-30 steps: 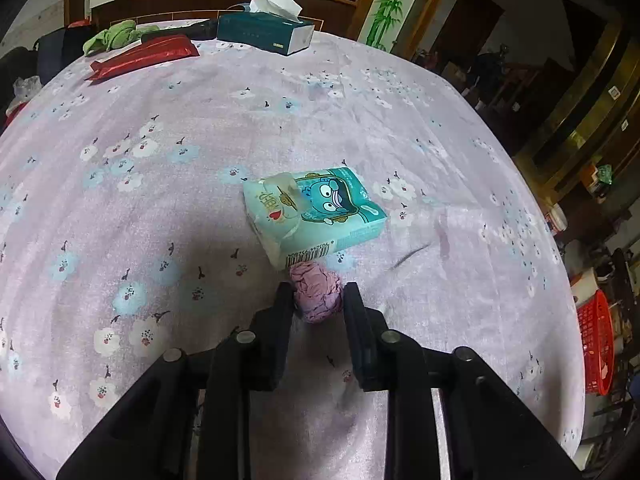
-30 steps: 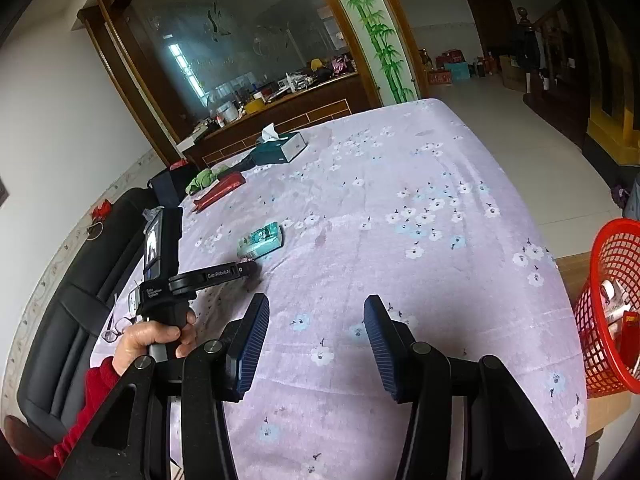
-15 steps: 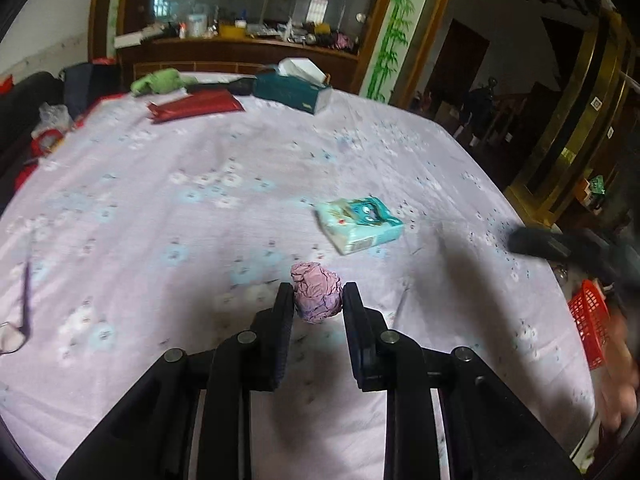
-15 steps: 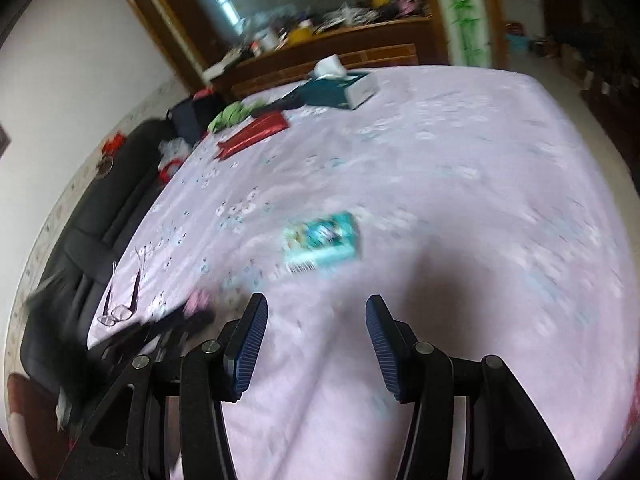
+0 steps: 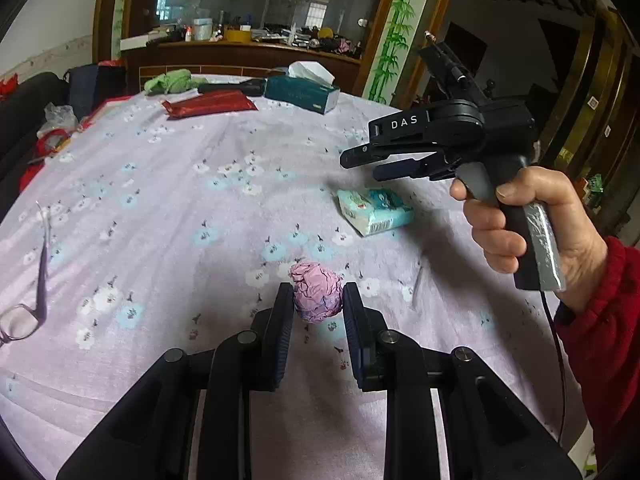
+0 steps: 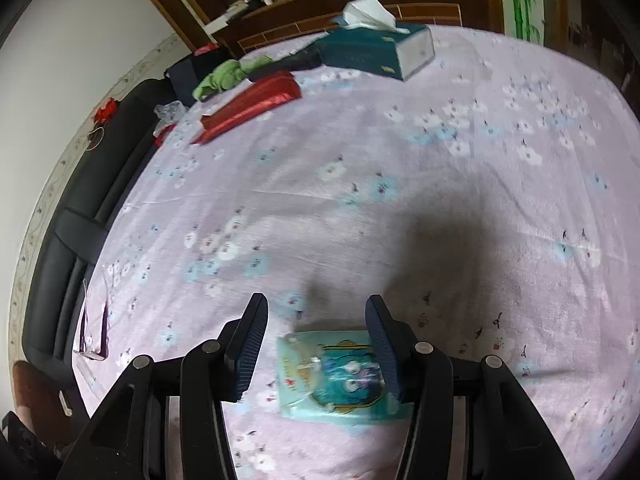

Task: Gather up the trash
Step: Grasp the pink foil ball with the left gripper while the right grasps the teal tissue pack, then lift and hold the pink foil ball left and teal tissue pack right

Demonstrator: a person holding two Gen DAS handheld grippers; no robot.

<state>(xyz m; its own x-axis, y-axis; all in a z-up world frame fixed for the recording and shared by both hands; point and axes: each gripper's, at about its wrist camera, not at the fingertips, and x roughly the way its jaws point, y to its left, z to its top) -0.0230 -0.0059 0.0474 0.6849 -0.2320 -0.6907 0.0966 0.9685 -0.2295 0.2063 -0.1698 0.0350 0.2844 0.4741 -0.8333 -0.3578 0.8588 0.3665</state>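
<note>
Your left gripper (image 5: 318, 312) is clamped on the crumpled pink paper ball (image 5: 317, 297), one finger pressed against each side of it, and the ball sits above the lilac flowered cloth of the tabletop (image 5: 168, 208); whether it touches the cloth you cannot tell from this view.

Your right gripper (image 6: 316, 340) has its fingers spread wide apart with nothing between the pads. It hovers over the small teal pocket tissue pack (image 6: 336, 372), which lies flat on the cloth. In the right wrist view the right finger overlaps the pack's right edge, while the left finger stands clear of the pack. In the left wrist view the same gripper (image 5: 360, 160) shows from the side, held in your right hand (image 5: 532, 224) with a red sleeve (image 5: 600, 328) at the wrist, and the tissue pack (image 5: 374, 210) lies on the cloth just below its fingertips, well apart from the paper ball.

At the far side of the tabletop sit a dark teal tissue box (image 6: 376, 50) with a white tissue sticking up, a red pouch (image 6: 248, 106) and a green cloth (image 6: 222, 78). A pair of glasses (image 5: 24, 308) lies at the left edge of the tabletop, near a black sofa (image 6: 68, 240).
</note>
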